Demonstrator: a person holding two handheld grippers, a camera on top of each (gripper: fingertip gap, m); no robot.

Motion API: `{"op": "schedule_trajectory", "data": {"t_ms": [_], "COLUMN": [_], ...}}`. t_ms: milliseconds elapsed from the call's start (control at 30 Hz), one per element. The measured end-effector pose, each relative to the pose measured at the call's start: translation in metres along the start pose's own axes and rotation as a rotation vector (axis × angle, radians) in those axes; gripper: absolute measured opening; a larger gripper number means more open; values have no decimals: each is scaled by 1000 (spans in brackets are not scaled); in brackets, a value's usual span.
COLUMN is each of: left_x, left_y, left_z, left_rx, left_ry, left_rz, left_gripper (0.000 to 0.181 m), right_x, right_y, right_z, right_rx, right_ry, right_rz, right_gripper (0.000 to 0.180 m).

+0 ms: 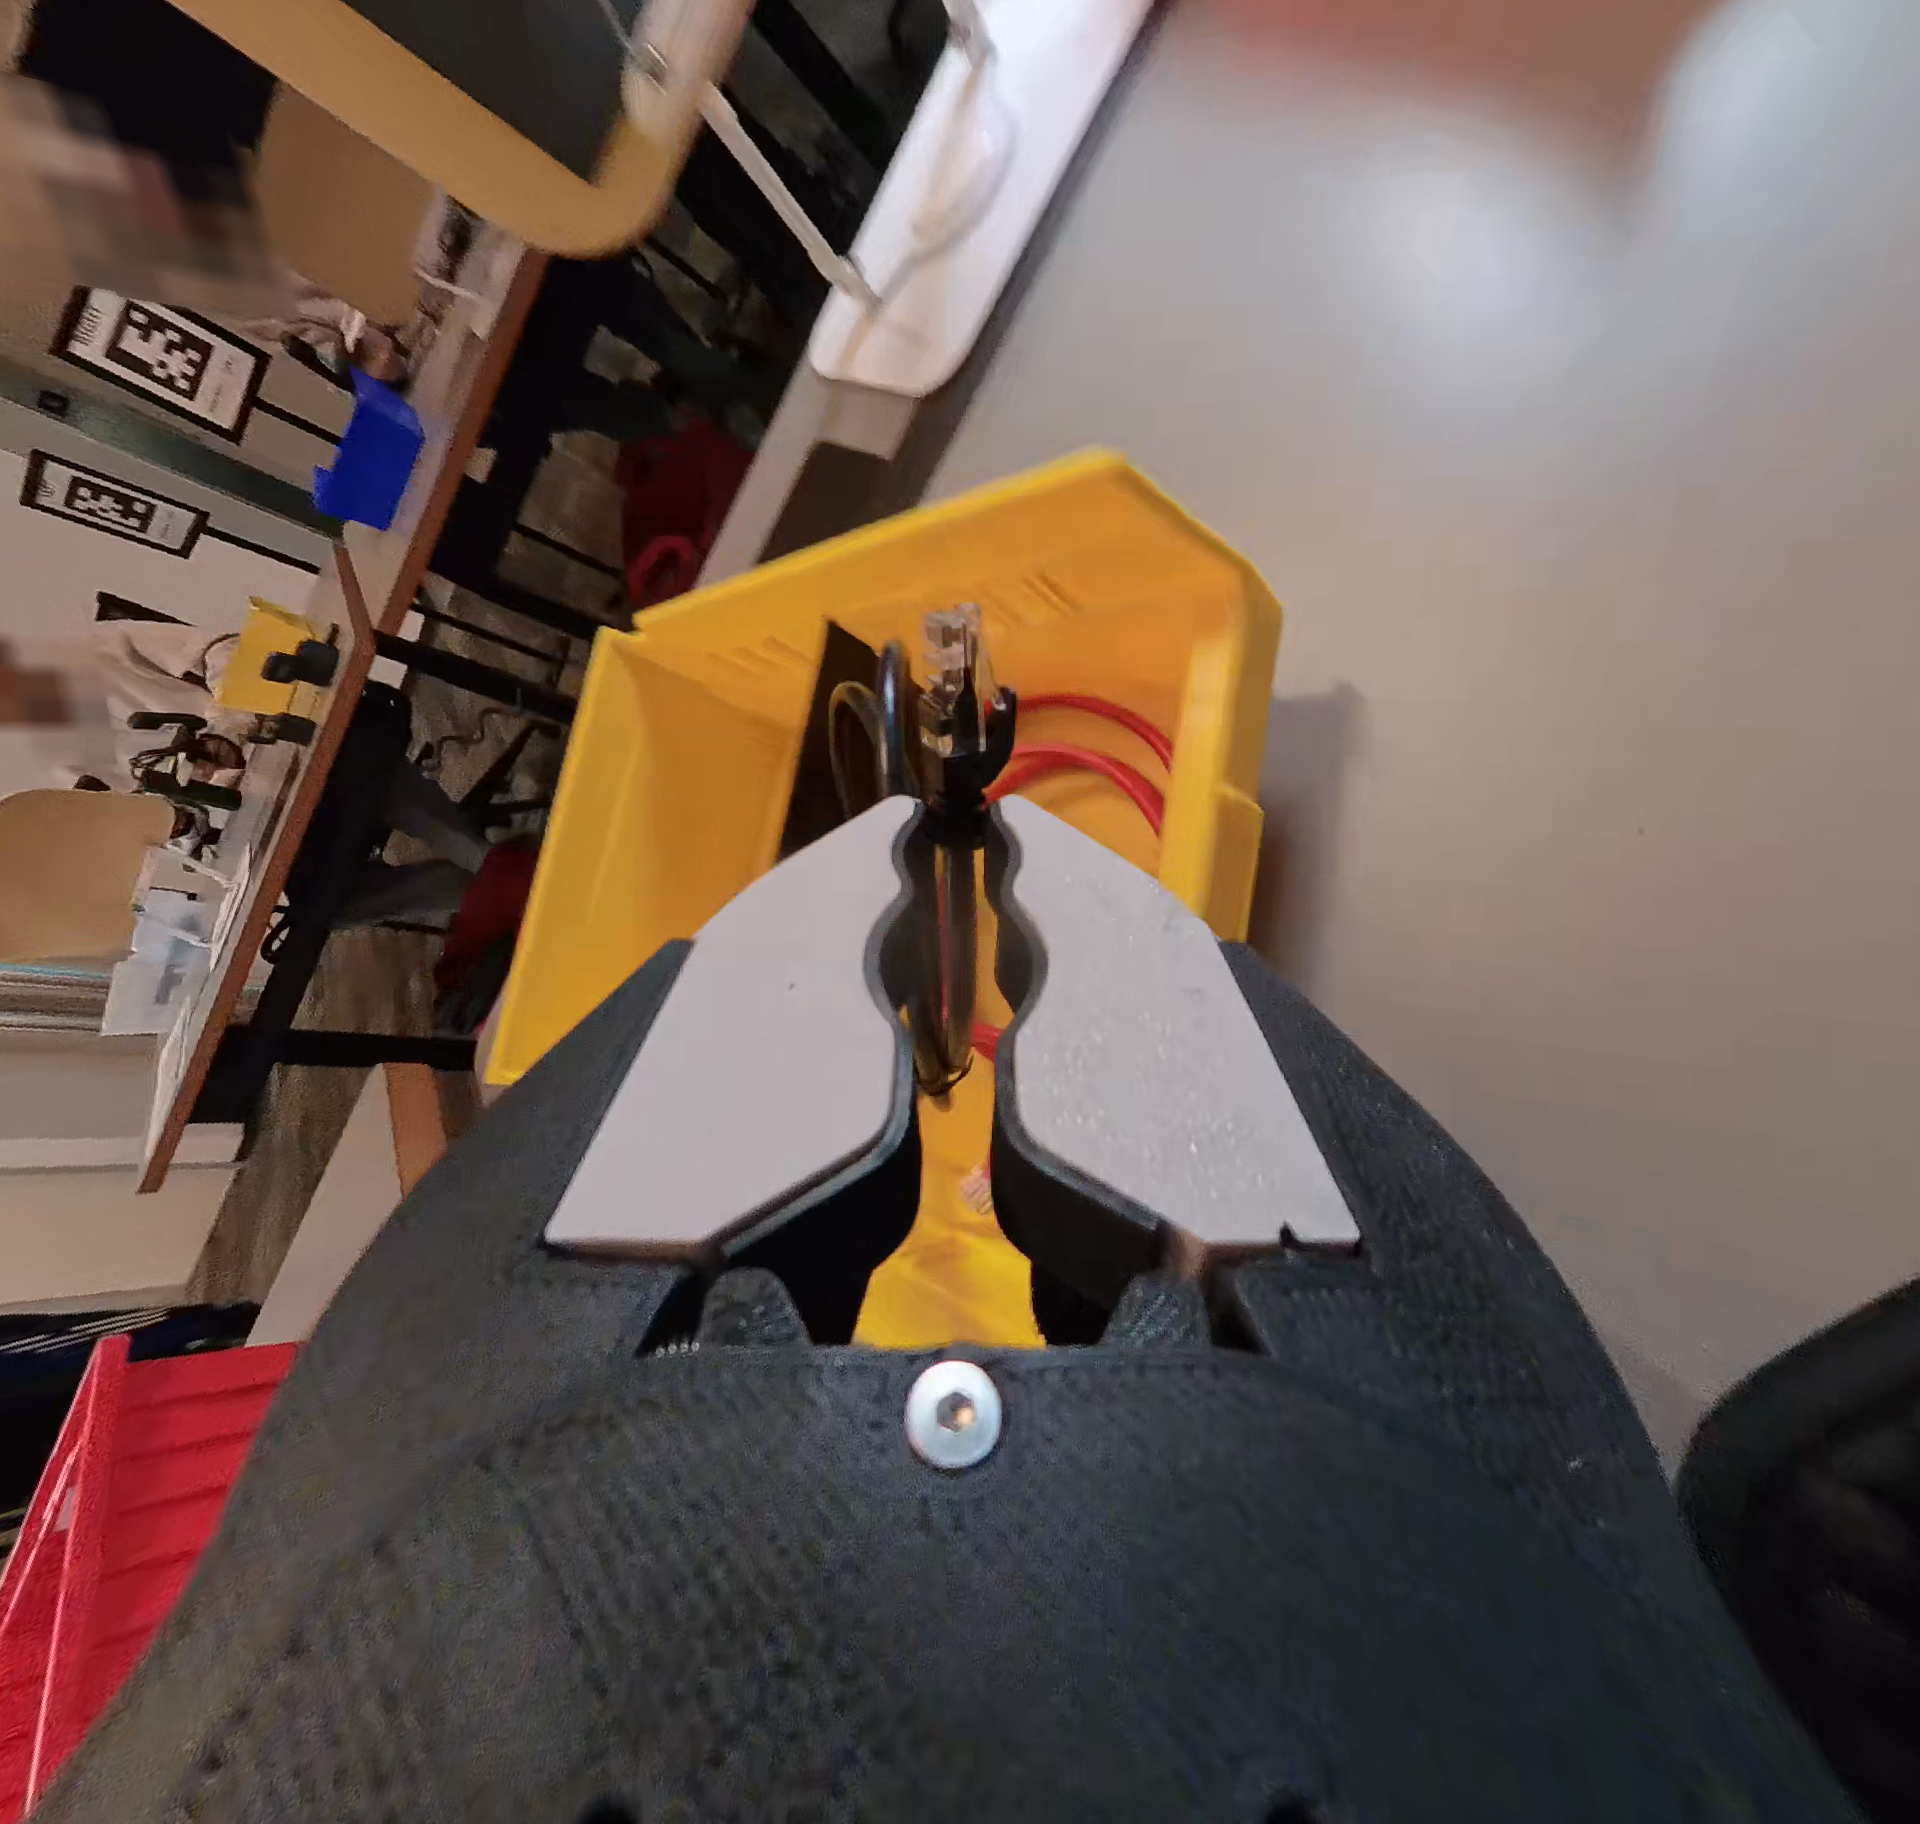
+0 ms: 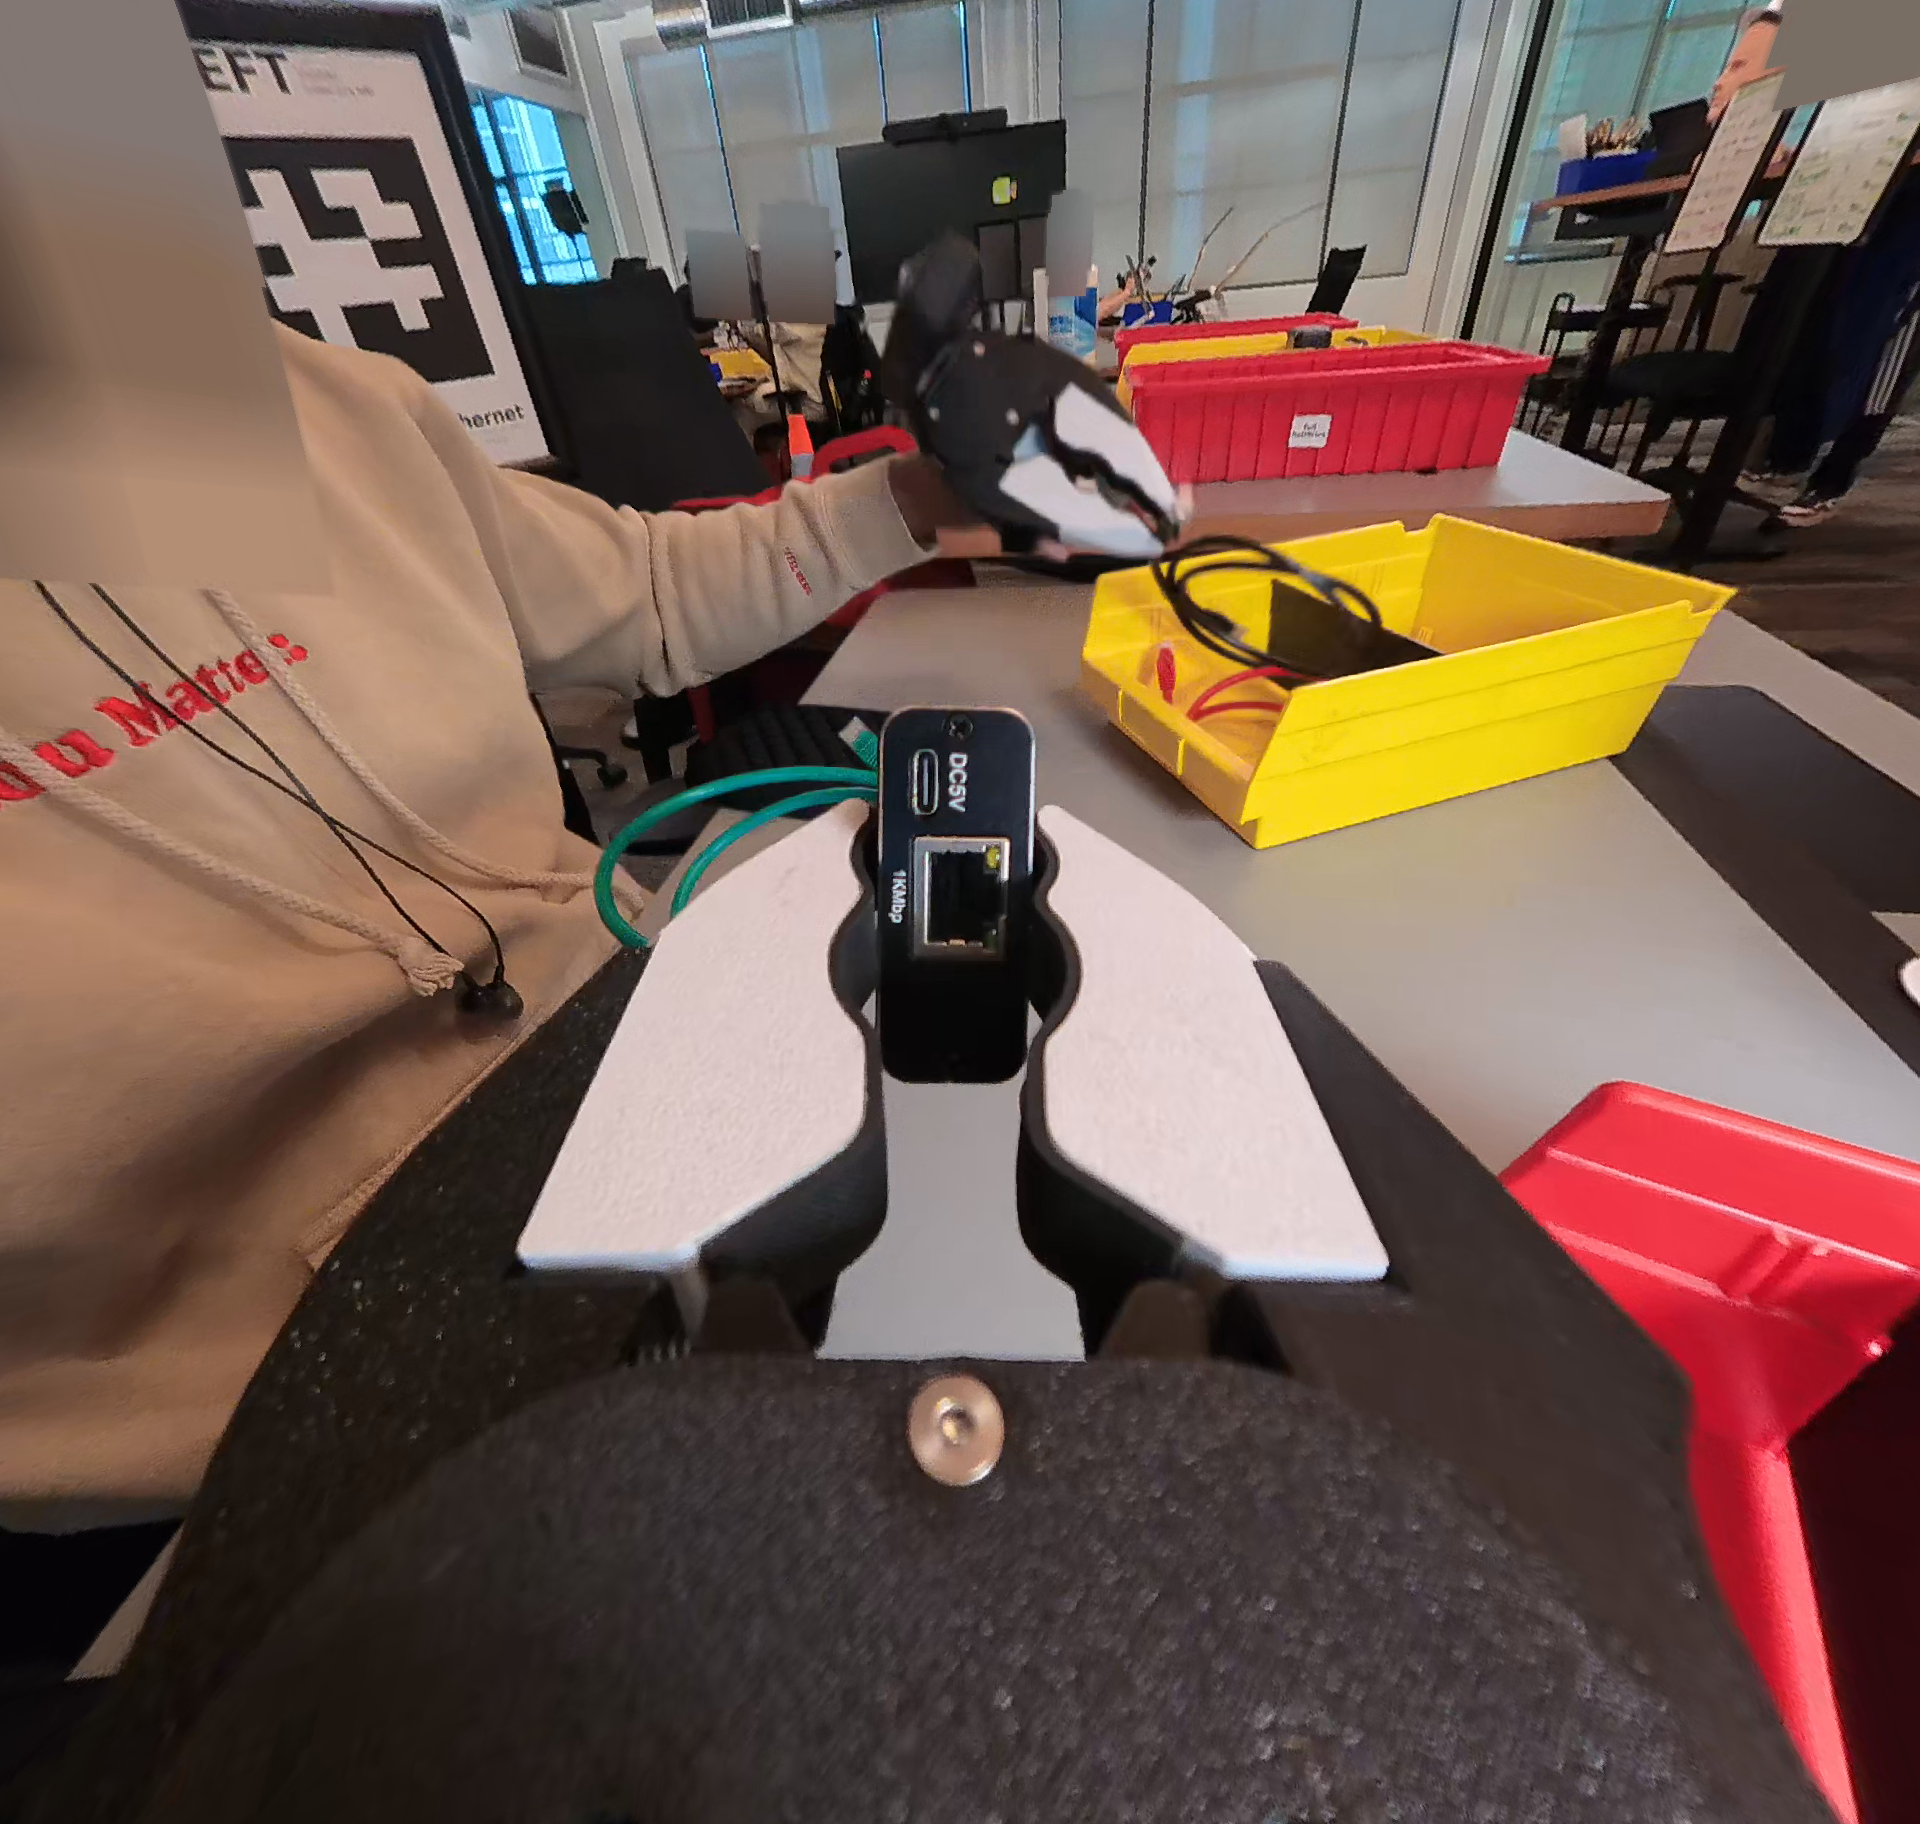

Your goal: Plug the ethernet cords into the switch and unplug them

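The switch [image 2: 954,896], a small glossy black box with one network socket and a slim power port on its face, stands upright between my right gripper [image 2: 954,927]'s white fingers, which pinch it by its two sides above the grey table [image 2: 1455,943].

Going by size, I see the table first, then the yellow plastic bin [image 2: 1455,725] standing on it well beyond the switch. A red plastic bin [image 2: 1714,1255] sits at the near right corner. Inside the yellow bin lie a flat black piece [image 2: 1340,631], a coil of red cable [image 1: 1101,735] and loops of thin black cord [image 2: 1226,595].

My left gripper [image 1: 956,818] hangs over the yellow bin, its white fingers pressed together on the black ethernet cord [image 1: 951,933] just behind the plug. The clear plastic plug [image 1: 954,673] sticks out past the fingertips, pointing away from me, and the cord trails from it down into the bin.

A green ethernet cord [image 2: 717,818] curls beside the switch on its left; I cannot tell whether it touches it.
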State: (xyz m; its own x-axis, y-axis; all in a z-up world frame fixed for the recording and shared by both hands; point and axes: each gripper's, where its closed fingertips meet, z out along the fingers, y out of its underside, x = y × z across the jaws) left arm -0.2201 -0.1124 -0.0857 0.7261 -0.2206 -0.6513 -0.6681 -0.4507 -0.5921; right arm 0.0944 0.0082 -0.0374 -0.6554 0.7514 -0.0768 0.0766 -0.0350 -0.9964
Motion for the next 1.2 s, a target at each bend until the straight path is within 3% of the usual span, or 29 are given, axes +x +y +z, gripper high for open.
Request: {"op": "schedule_trajectory", "data": {"t_ms": [33,133,300,367,433,533,633,800,967,1200], "left_x": [-10,-21,14,33,67,129,186,211,200,210], "left_y": [-13,-61,-126,-138,-136,-115,-99,-90,-97,-81], "left_z": [-14,-58,-113,-113,-100,-35,33,100,109,108], "left_rx": [33,161,386,442,392,172,-19,-106,-58,-122], "left_ry": [5,129,630,849,1131,1324,1280,953,705,564], "left_rz": [-21,-101,-292,-401,-499,-592,-575,-315,-248,-269], "left_gripper": [9,9,9,8,8,8,9,12,13,19], "right_x": [-1,-5,-29,-38,-42,-41,-34,-25,-20,-19], "right_y": [-2,-11,-30,-35,-39,-37,-29,-18,-13,-13], "right_z": [-2,-8,-21,-26,-30,-32,-30,-30,-31,-30], "right_rx": [11,51,153,189,220,237,216,171,161,164], "right_ry": [-2,-22,-166,-226,-267,-290,-272,-228,-205,-193], "right_rz": [-1,-3,7,16,27,54,74,86,95,89], "right_gripper": [24,24,24,24,24,24,24,24,24,24]}}
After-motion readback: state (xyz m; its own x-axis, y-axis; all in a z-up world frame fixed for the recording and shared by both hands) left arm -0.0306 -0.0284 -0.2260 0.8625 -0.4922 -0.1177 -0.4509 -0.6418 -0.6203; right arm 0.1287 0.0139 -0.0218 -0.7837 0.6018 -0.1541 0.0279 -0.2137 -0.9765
